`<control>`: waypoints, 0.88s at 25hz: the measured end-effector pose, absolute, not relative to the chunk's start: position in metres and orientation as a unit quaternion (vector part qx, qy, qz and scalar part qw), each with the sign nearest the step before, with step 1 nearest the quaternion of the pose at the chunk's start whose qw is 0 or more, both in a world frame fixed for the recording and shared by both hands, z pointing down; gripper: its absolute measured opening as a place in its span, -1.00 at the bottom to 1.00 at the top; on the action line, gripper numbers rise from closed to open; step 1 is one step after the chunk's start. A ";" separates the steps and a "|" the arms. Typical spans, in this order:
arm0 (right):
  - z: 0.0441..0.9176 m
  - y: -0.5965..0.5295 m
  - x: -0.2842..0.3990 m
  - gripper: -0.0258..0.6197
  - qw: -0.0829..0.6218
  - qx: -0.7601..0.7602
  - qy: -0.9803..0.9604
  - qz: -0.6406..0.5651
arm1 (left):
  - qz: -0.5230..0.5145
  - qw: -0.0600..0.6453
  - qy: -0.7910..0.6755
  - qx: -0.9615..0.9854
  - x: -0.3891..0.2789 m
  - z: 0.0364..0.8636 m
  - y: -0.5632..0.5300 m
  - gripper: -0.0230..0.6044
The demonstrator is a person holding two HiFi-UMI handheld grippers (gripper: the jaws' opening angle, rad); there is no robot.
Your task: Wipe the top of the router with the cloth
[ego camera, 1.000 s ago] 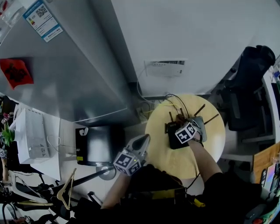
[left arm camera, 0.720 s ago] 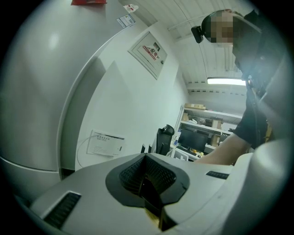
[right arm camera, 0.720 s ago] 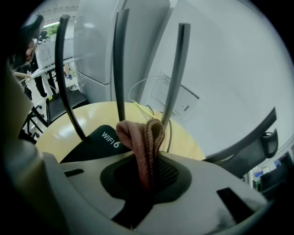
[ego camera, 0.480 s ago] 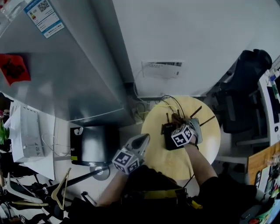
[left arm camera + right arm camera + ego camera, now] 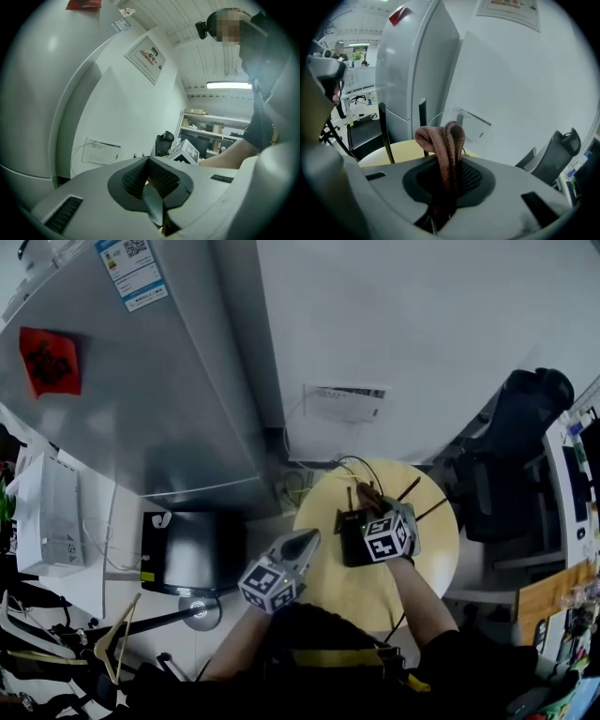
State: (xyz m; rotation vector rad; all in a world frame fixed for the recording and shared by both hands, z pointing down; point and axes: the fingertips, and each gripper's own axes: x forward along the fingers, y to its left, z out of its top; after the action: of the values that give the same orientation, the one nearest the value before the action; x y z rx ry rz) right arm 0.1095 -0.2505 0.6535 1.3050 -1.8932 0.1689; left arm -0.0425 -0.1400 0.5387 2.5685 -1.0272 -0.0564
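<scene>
Clamping the cloth [image 5: 443, 140] over the router [image 5: 350, 542], right gripper [image 5: 446, 185].

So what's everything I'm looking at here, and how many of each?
table: one, yellow, round, by the white wall
router: one, black, antennas up, on the table
cloth: one, pinkish-brown, pinched in the right jaws
fridge: one, grey, left of the table
wall box: one, white, on the wall behind the table
black box: one, on the floor between fridge and table
chair: one, black, right of the table
left gripper: one, grey, jaws together, empty, at the table's left edge
right gripper: one, grey, jaws shut on the cloth, over the router
</scene>
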 end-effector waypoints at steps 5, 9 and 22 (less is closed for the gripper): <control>0.623 -0.248 0.103 -0.73 0.372 0.514 -0.772 0.034 | -0.024 0.182 -0.360 0.915 -0.032 0.534 -0.134 -0.95; 0.585 -0.247 0.098 -0.73 0.342 0.515 -0.786 -0.001 | -0.025 0.178 -0.355 0.918 -0.022 0.532 -0.131 -0.95; 0.577 -0.238 0.132 -0.73 0.287 0.537 -0.793 0.037 | -0.023 0.171 -0.352 0.920 -0.007 0.527 -0.120 -0.95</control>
State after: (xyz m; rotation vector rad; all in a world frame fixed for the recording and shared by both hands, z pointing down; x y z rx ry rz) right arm 0.1322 -0.2376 0.5772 1.4337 -2.1182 0.0984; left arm -0.0073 -0.1199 0.5274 2.6127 -1.0003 -0.0660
